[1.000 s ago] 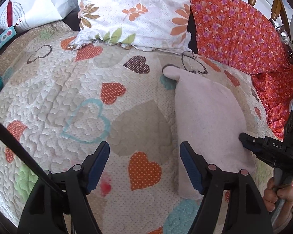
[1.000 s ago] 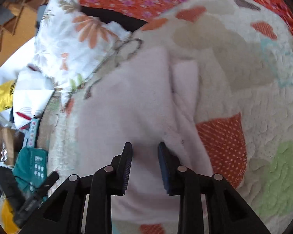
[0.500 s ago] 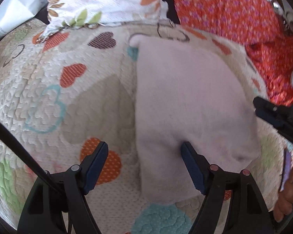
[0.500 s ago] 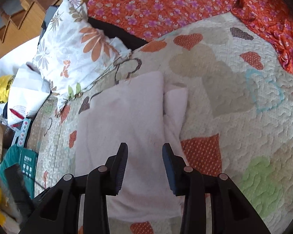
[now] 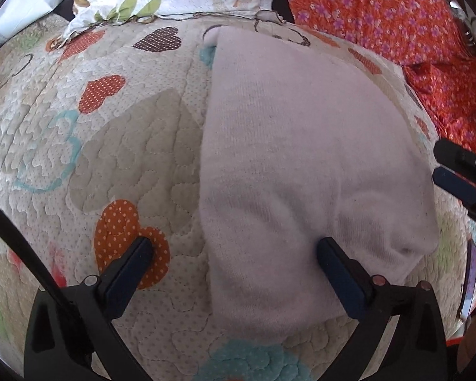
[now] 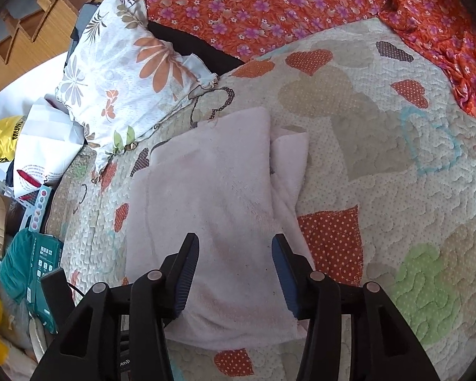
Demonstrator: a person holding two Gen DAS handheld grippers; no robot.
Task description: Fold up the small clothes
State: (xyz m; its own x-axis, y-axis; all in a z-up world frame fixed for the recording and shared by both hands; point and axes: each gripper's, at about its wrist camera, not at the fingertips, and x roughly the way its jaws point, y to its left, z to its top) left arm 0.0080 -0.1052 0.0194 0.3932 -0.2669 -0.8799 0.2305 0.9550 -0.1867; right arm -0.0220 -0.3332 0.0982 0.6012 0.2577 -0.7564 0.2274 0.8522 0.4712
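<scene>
Item 1. Left gripper (image 5: 234,249): black frame, blue pads, spread wide at bottom of left view; nothing gripped. Its right pad was set against the cloth's near part, left pad over an orange heart patch.

Item 2. Right gripper (image 6: 234,250): same make, parted at bottom centre of right view; nothing held, poised above cloth's near end.

Item 3. Pale pink garment (image 6: 206,222): soft, fuzzy knit, laid at frame centre on quilt as a rough rectangle. Judged already folded lengthwise; a narrow strip (image 6: 290,158) was left poking out at its right edge. Cross-fold and tidying judged outstanding.

Item 4. Quilt (image 6: 396,222): cream, stitched, dotted heart patches.

Item 5. Floral pillow (image 6: 127,70), upper left.

Item 6. Orange flowered sheet (image 6: 269,6), top; thin, crumpled.
</scene>
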